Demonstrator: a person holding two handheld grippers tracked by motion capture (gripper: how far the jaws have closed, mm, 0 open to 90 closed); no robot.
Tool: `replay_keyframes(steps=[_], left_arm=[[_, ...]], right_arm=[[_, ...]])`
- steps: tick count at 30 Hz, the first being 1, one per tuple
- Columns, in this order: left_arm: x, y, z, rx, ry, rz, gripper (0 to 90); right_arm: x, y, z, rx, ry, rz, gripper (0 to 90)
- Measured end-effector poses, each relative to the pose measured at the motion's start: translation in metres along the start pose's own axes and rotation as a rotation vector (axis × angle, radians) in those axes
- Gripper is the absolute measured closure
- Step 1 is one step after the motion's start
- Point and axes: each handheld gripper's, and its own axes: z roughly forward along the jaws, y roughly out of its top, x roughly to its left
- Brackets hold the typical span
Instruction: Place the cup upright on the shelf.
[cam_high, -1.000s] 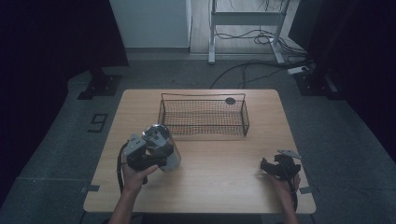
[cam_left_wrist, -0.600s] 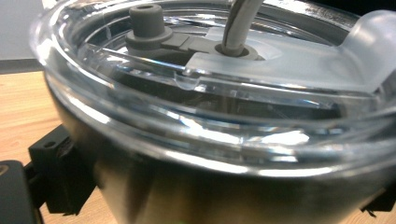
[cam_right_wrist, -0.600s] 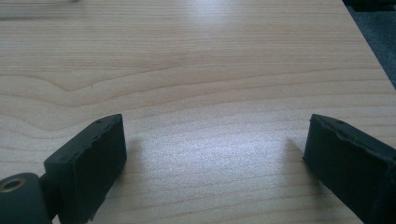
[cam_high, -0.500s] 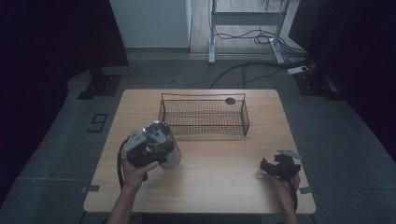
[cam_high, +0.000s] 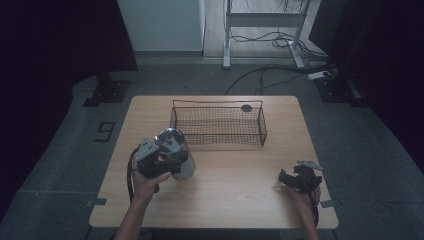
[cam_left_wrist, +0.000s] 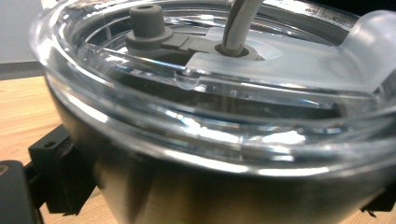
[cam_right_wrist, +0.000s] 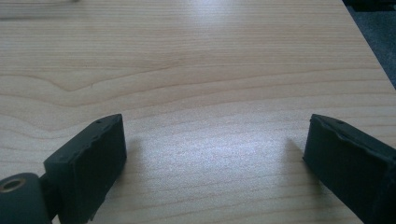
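Observation:
A steel tumbler (cam_high: 176, 150) with a clear lid is held over the left half of the wooden table (cam_high: 235, 200), and my left gripper (cam_high: 159, 161) is shut on it. In the left gripper view the tumbler (cam_left_wrist: 210, 116) sits very close, its lid carrying a grey stopper and a straw, with my left gripper (cam_left_wrist: 219, 196) pressing a black jaw on each side of the steel body. Near the table's front right corner my right gripper (cam_high: 296, 180) rests low. In its own view the right gripper (cam_right_wrist: 215, 154) is open, with bare wood between its fingers (cam_right_wrist: 88, 163).
A dark wire basket (cam_high: 218, 103) stands at the back middle of the table, just beyond the tumbler. A small black round object (cam_high: 246, 108) lies at its far right corner. A metal stand and cables occupy the floor behind the table.
The left gripper and the tumbler have shifted only slightly, a little up and toward the basket. The right gripper has stayed where it was.

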Motion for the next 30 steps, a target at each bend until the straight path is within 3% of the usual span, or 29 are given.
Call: replay_keyframes(steps=[4, 17, 30], left_arm=[[-0.0016, 0.0028, 0.0, -0.001, 0.01, 0.015, 3.9], [0.004, 0.0071, 0.0056, 0.006, -0.013, -0.014, 3.9], [0.0032, 0.0093, 0.0079, 0.013, -0.003, 0.0, 3.9]], right_arm=[[0.0, 0.0, -0.0001, 0.002, 0.0, 0.0, 5.5], [-0.0001, 0.0001, -0.0002, 0.002, 0.0, -0.001, 5.5], [-0.0001, 0.0001, -0.0002, 0.002, 0.0, -0.001, 5.5]])
